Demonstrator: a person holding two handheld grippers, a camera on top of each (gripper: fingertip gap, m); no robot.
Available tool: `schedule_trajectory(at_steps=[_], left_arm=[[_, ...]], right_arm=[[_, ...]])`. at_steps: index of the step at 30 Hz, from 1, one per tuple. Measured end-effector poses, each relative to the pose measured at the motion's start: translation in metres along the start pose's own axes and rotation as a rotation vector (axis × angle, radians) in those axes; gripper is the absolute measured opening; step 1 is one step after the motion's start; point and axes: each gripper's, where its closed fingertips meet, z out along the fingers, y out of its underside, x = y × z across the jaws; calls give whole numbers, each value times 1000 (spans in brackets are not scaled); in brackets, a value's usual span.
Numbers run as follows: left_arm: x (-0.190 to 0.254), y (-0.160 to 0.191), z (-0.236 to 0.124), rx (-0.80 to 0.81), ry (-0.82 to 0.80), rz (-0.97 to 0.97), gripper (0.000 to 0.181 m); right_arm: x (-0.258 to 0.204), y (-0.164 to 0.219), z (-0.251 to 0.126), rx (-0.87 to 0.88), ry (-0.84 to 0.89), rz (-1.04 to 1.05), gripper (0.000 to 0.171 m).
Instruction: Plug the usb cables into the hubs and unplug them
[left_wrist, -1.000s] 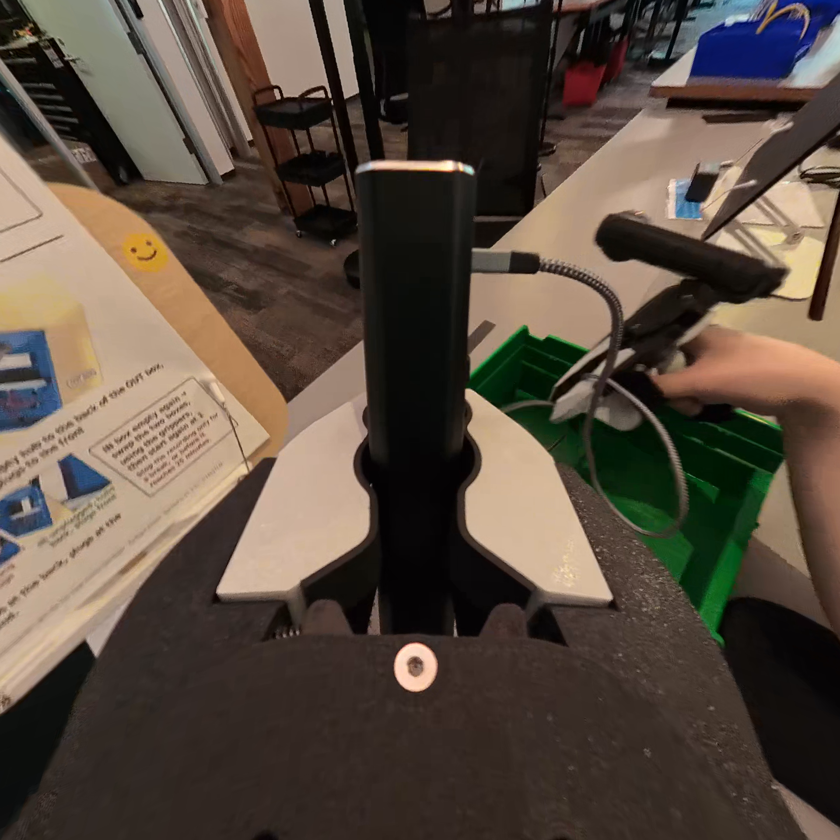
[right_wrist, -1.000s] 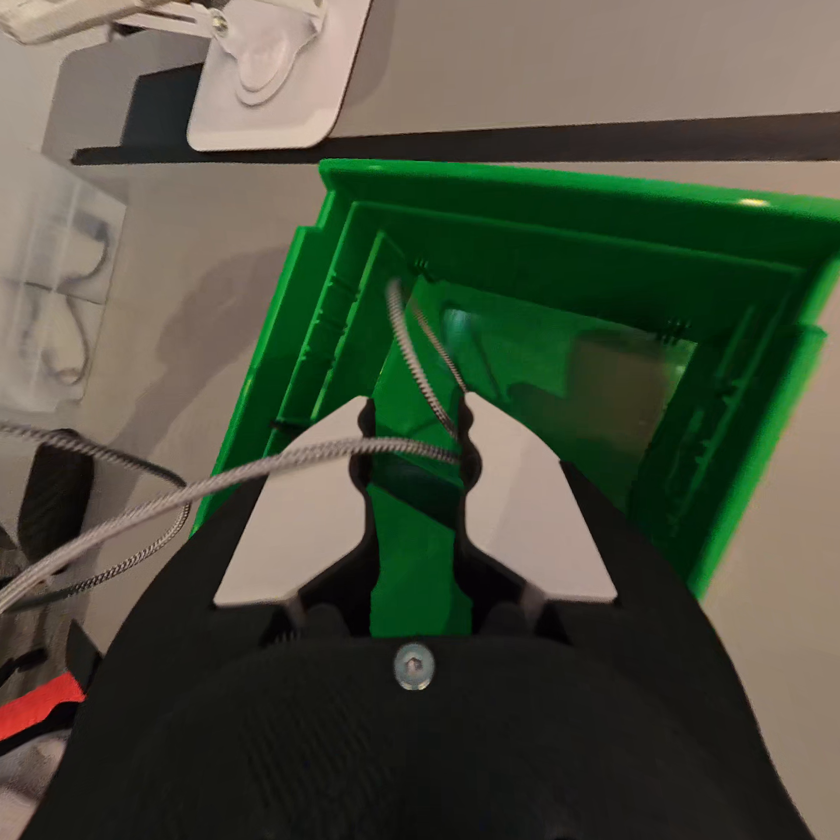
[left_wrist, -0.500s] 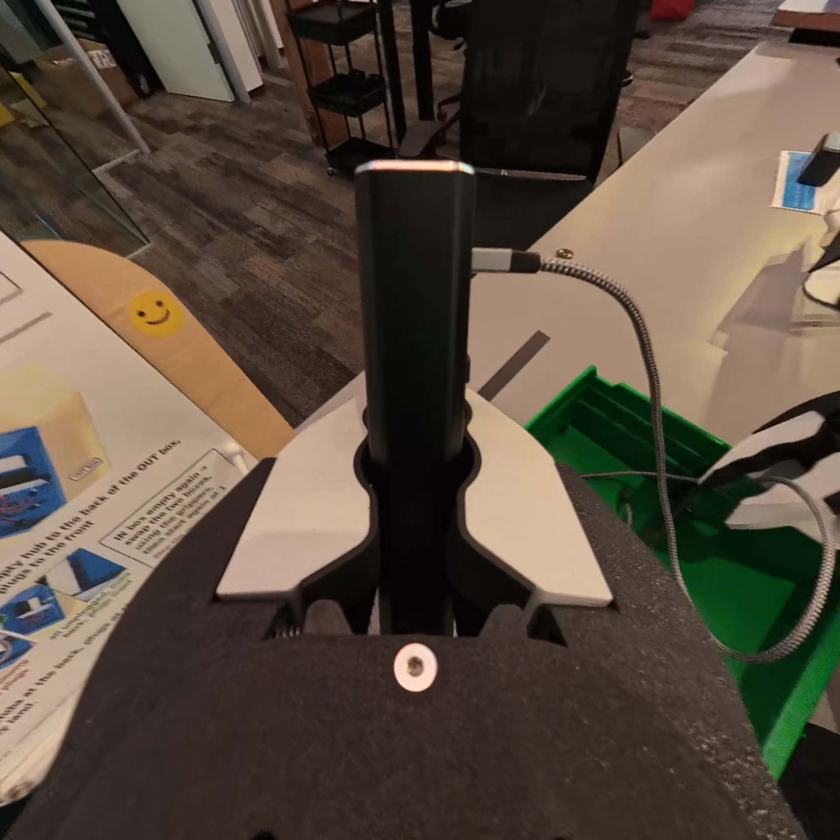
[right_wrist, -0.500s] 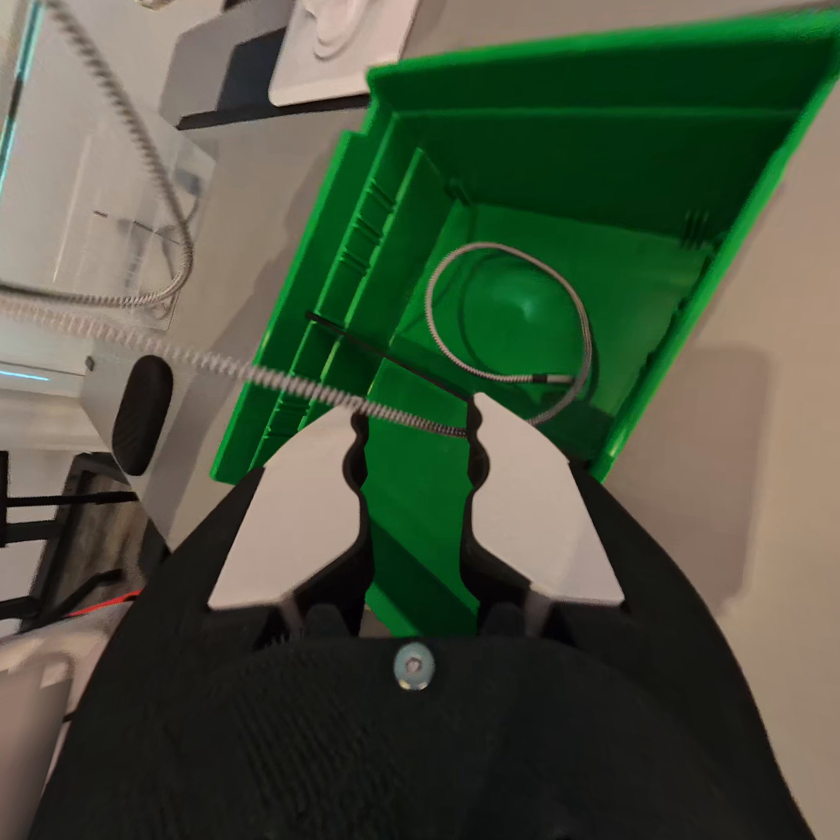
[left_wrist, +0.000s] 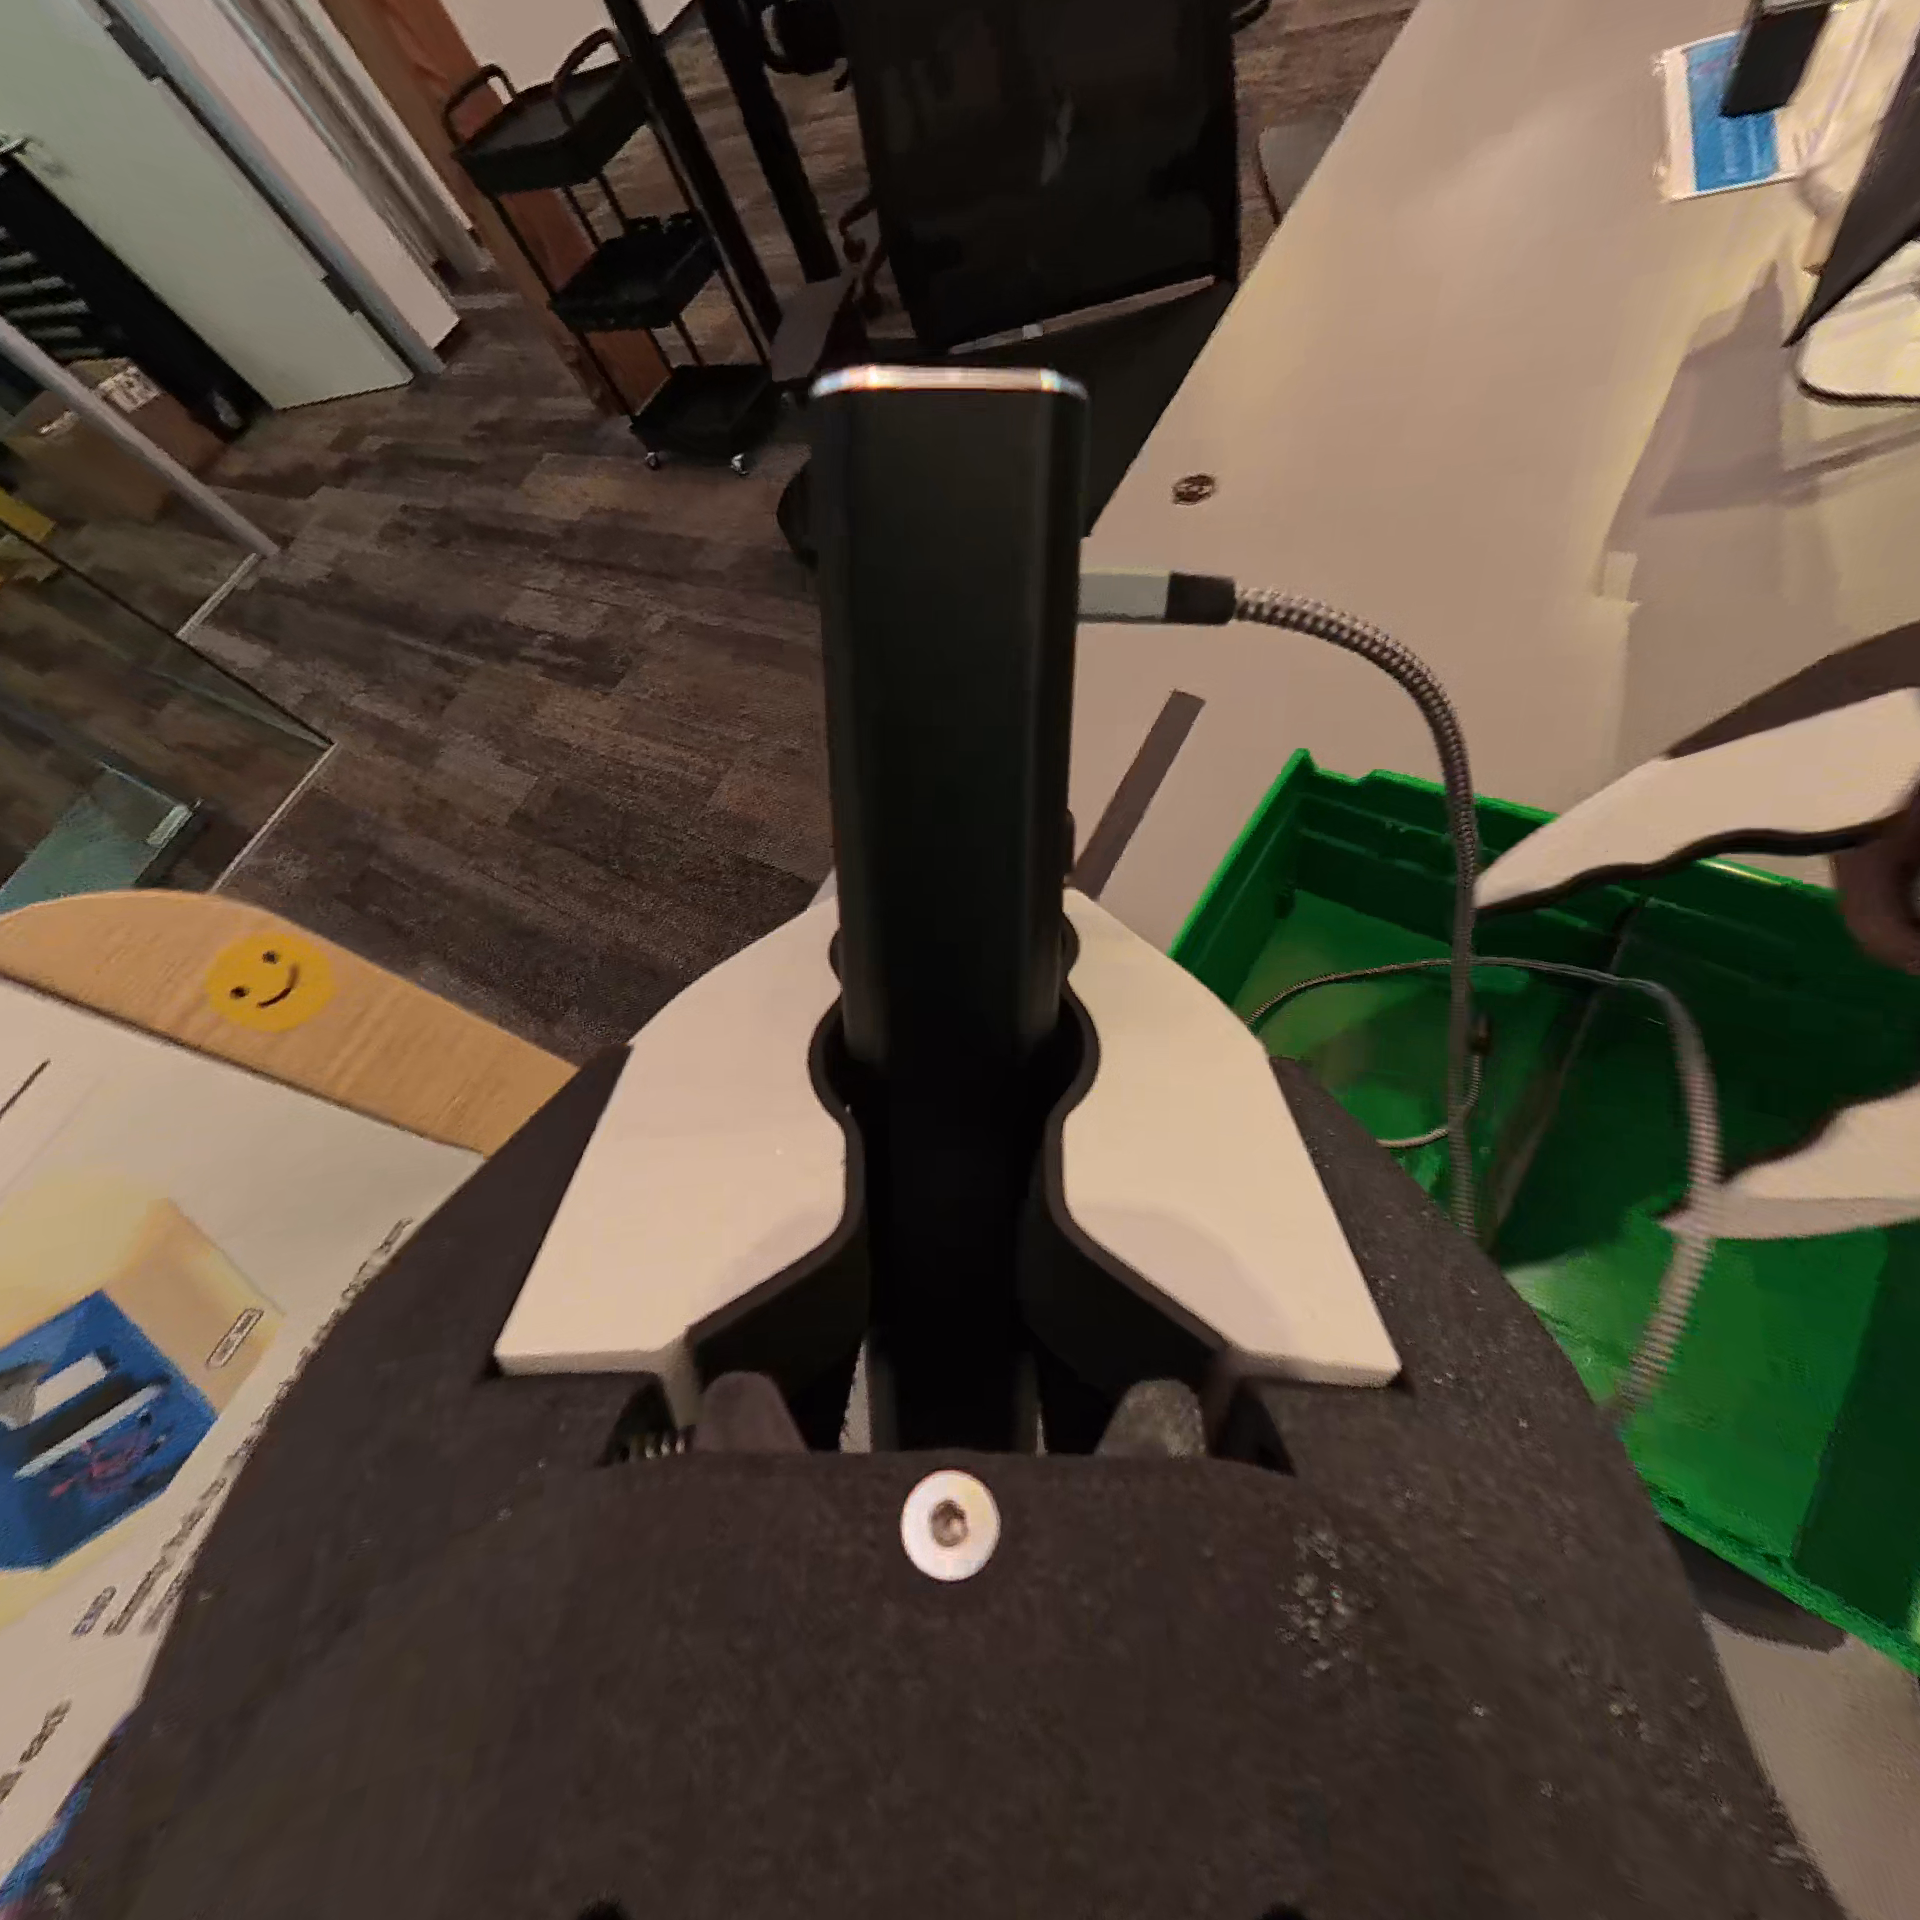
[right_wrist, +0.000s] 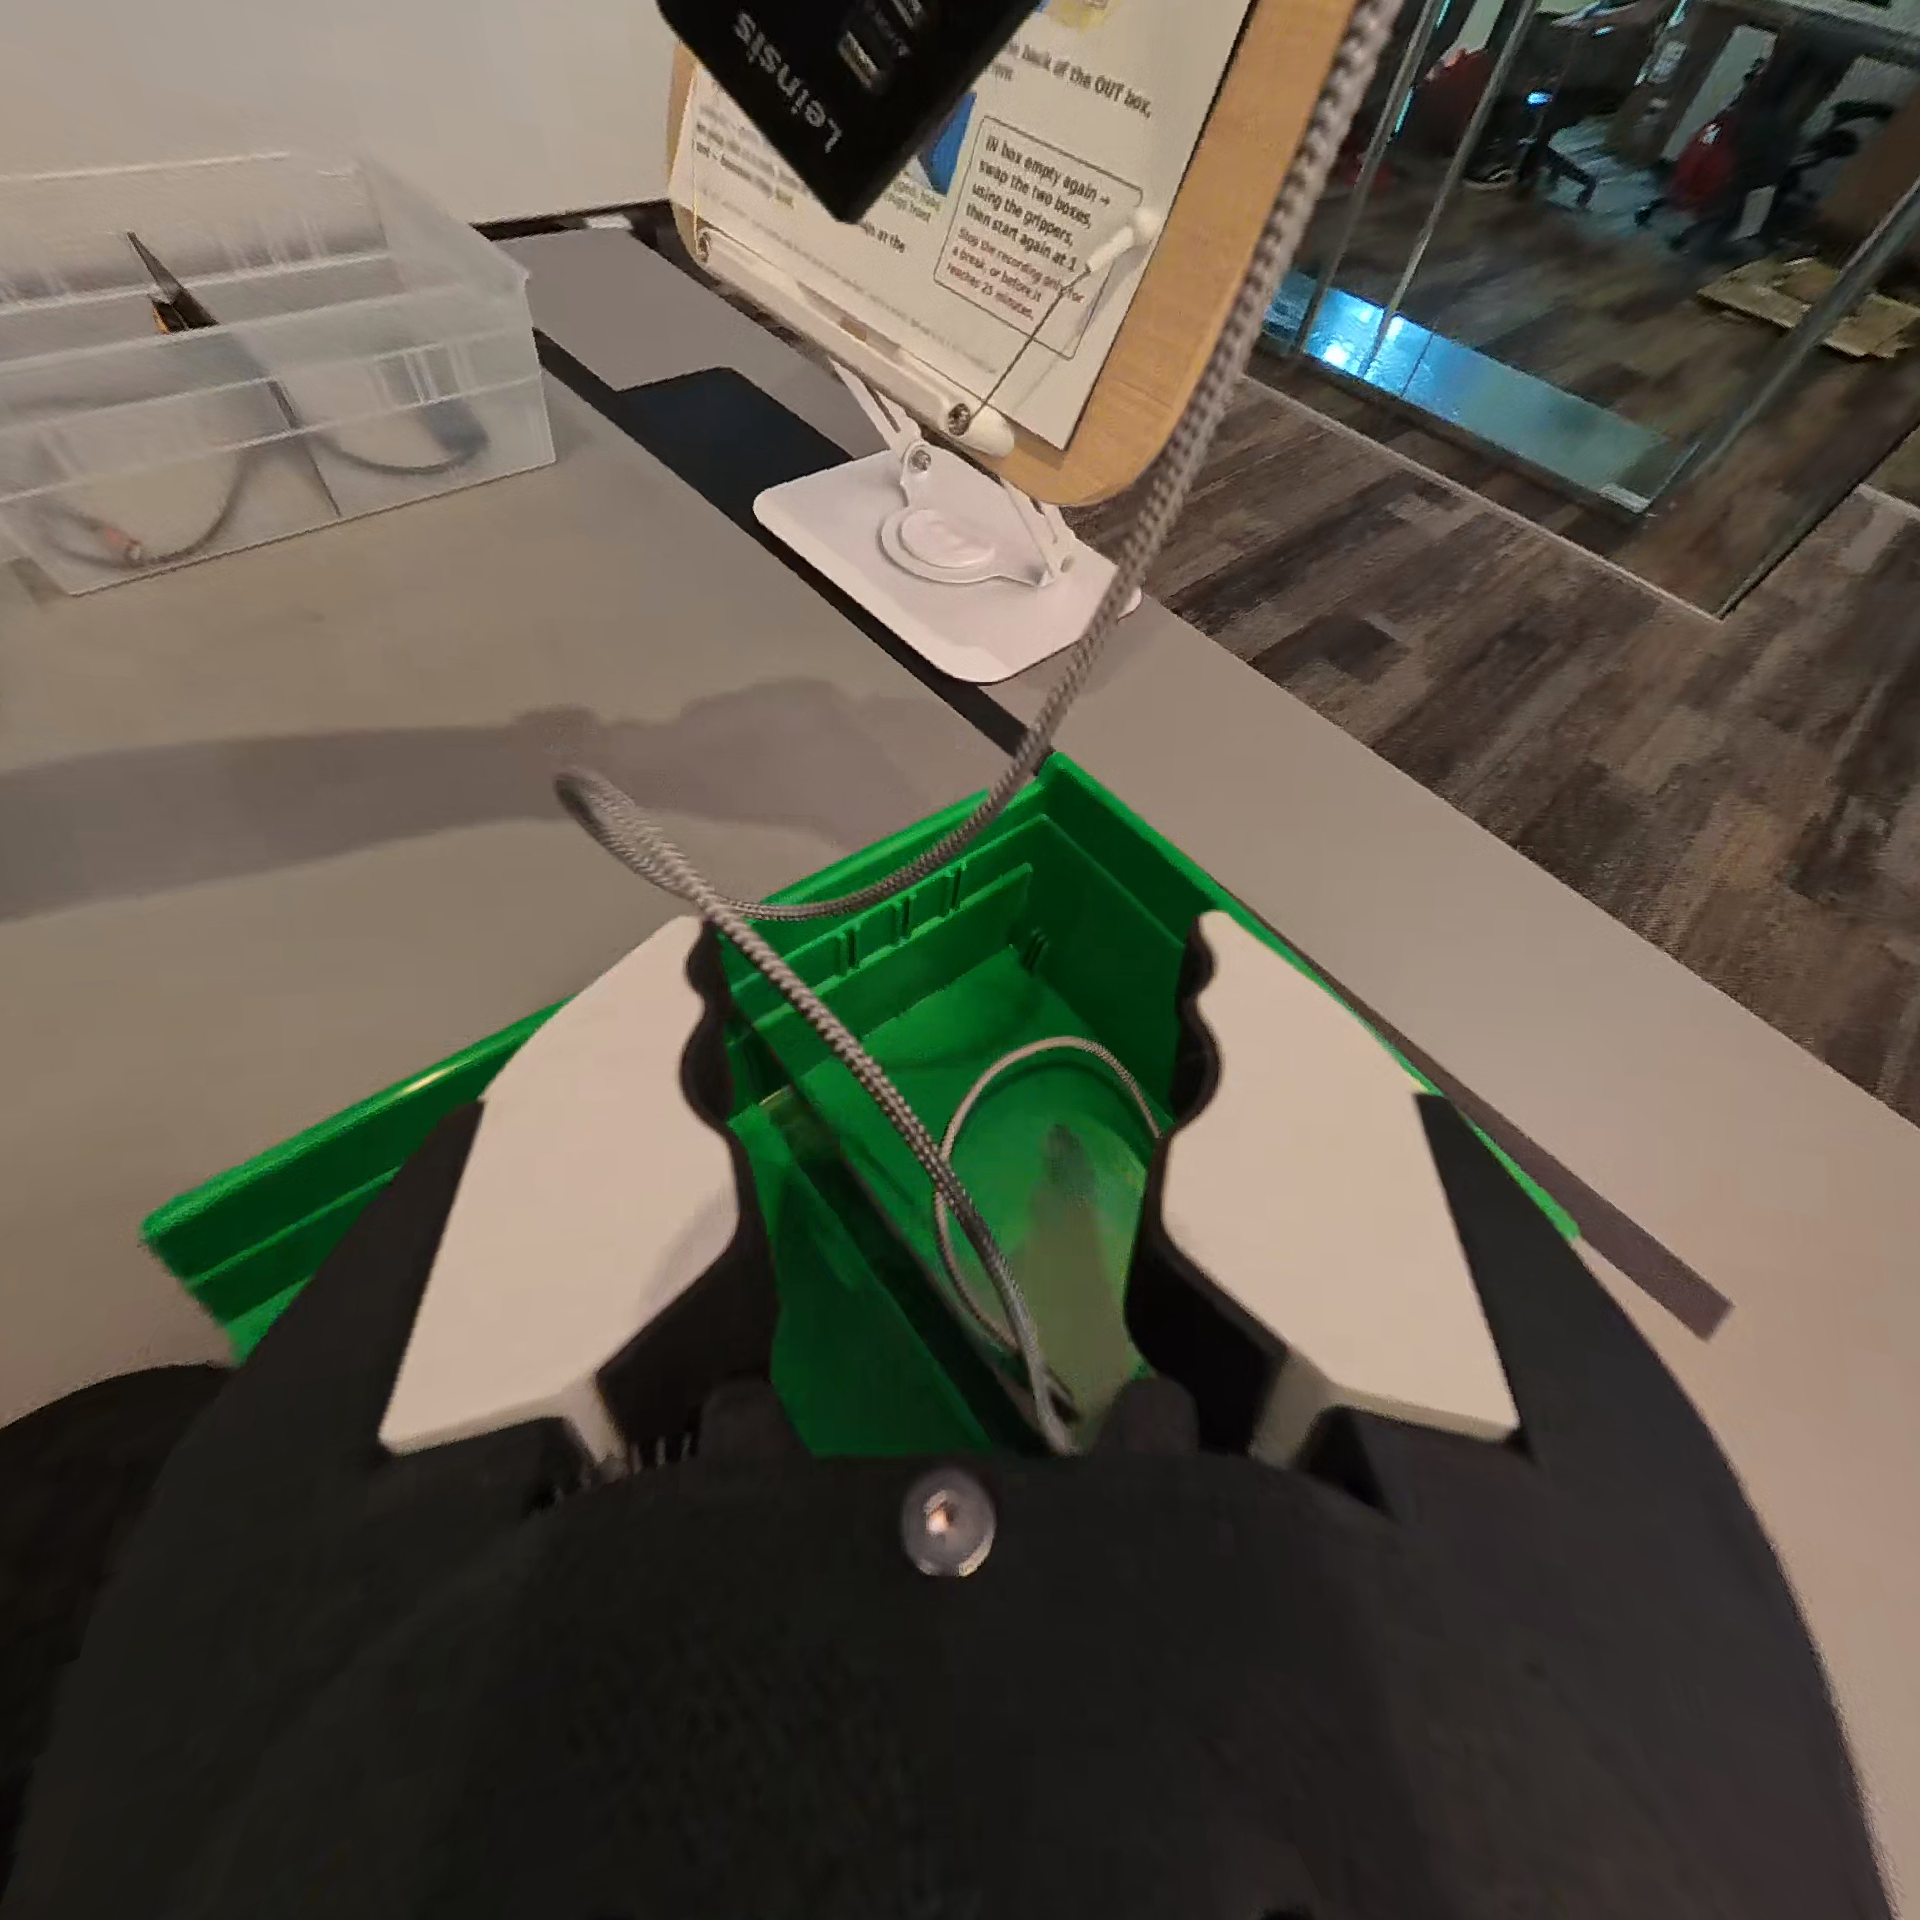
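My left gripper (left_wrist: 948, 997) is shut on a black USB hub (left_wrist: 940, 665) and holds it upright above the table. A grey braided cable (left_wrist: 1449, 769) is plugged into the hub's right side and hangs down into the green bin (left_wrist: 1340, 831). My right gripper (right_wrist: 945, 987) is open above the bin (right_wrist: 1101, 894); the braided cable (right_wrist: 821, 1029) drapes across its left finger and runs between the jaws, not gripped. The hub (right_wrist: 842, 94) shows at the top of the right wrist view. The right gripper also shows open at the right of the left wrist view (left_wrist: 1714, 997).
A thin cable loop (right_wrist: 1049, 1132) lies on the bin floor. An instruction board on a white stand (right_wrist: 935, 561) stands at the table edge, also seen in the left wrist view (left_wrist: 208, 1226). A clear plastic box (right_wrist: 260, 353) sits at back left. A monitor stand (left_wrist: 1860, 353) is far right. My right fingertips sit around 15 centimeters from my left ones.
My right gripper has opened wide and let go of the braided cable, and has swung to face the board. The left gripper still holds the hub, shifted slightly.
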Motion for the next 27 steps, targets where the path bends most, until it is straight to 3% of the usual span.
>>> schedule_trajectory(at_steps=[1,3,7,13,18,23,27], left_arm=[[8,-2,2,4,37,23,31],[27,-1,4,-6,120,105,31],[68,17,11,-89,282,266,31],[116,38,11,-186,542,284,31],[132,52,2,-307,694,298,31],[130,62,7,-386,725,339,31],[135,57,12,-349,761,328,31]], right_arm=[[6,-2,6,0,27,-12,75],[24,-17,10,83,116,11,68],[16,-44,7,306,-14,96,64],[24,-38,13,328,30,42,64],[1,-42,7,405,-74,-74,59],[-8,-46,-2,473,-141,-78,54],[3,-56,-22,618,-166,23,45]])
